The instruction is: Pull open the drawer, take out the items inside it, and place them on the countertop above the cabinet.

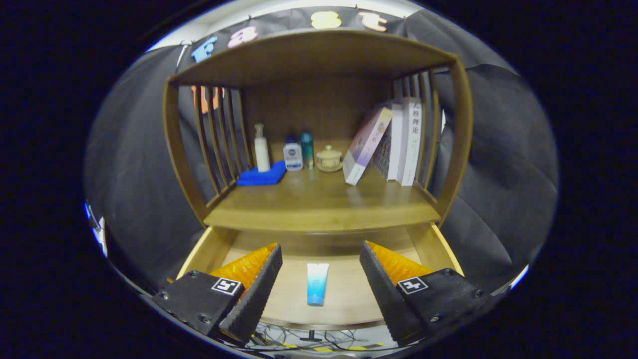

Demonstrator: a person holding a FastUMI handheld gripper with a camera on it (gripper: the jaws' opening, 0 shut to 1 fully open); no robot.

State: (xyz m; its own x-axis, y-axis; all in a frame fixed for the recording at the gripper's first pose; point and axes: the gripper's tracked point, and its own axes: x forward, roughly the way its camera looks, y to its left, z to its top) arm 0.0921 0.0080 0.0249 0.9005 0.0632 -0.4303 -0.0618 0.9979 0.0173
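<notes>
I'm holding my black two-finger claw [319,262] spread wide, gripping nothing, over the pulled-out wooden drawer [209,244]. The small blue-and-white tube [317,283] is lying flat between my fingers, below the wooden countertop [319,209]

One tube [317,283] lies in the one open drawer [344,304]. On the countertop [319,204]: three bottles [292,155], one lidded jar [329,158], one blue cloth [262,176], roughly three books [366,145]. The gripper [319,259] shows two spread fingers [259,289].

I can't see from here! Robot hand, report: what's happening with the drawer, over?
Gripper open, hovering above the drawer. Drawer pulled open, blue tube lying inside, between the fingers. Nothing blocking the tube.
</notes>
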